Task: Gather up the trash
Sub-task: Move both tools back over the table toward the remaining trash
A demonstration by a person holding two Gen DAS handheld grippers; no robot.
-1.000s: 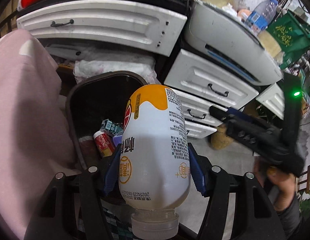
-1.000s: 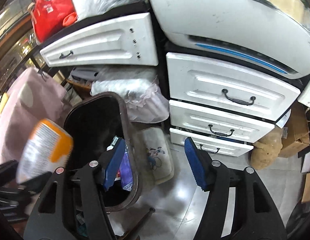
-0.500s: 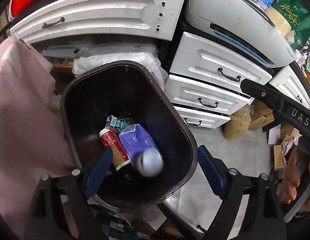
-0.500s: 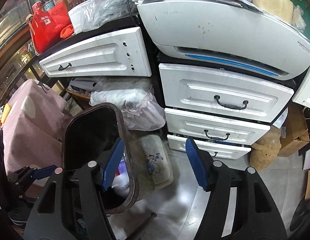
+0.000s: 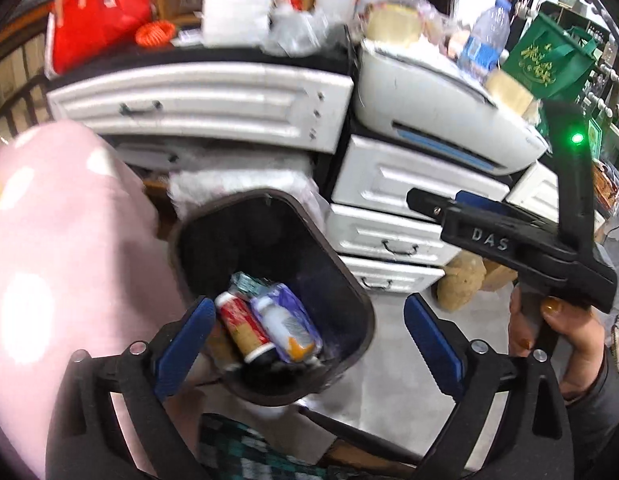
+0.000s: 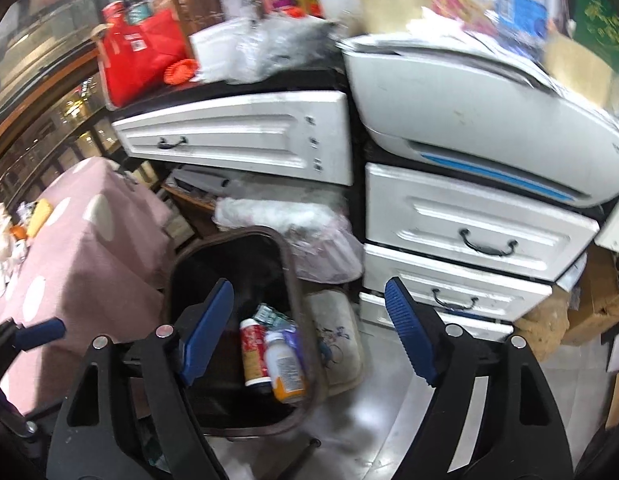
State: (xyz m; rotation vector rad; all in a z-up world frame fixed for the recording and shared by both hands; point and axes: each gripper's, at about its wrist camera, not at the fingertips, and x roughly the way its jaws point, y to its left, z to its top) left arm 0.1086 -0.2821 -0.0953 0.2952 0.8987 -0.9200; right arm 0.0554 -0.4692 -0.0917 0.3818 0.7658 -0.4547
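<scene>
The dark brown trash bin stands on the floor beneath both grippers. Inside it lies the white bottle with an orange end, beside a red can and a purple wrapper. My left gripper hovers above the bin, its jaws opening, nothing between them. The right wrist view shows the same bin and bottle. My right gripper also hangs above the bin's right rim, its jaws opening and empty. It appears in the left wrist view as the right gripper, held by a hand.
White drawers and a white printer rise behind the bin. A pink spotted cloth covers furniture on the left. A plastic bag and a floor cushion crowd the bin. Cardboard boxes sit at right.
The left gripper let go of the white bottle, which dropped into the bin. Both grippers rose and drew back, and both pairs of jaws spread wider.
</scene>
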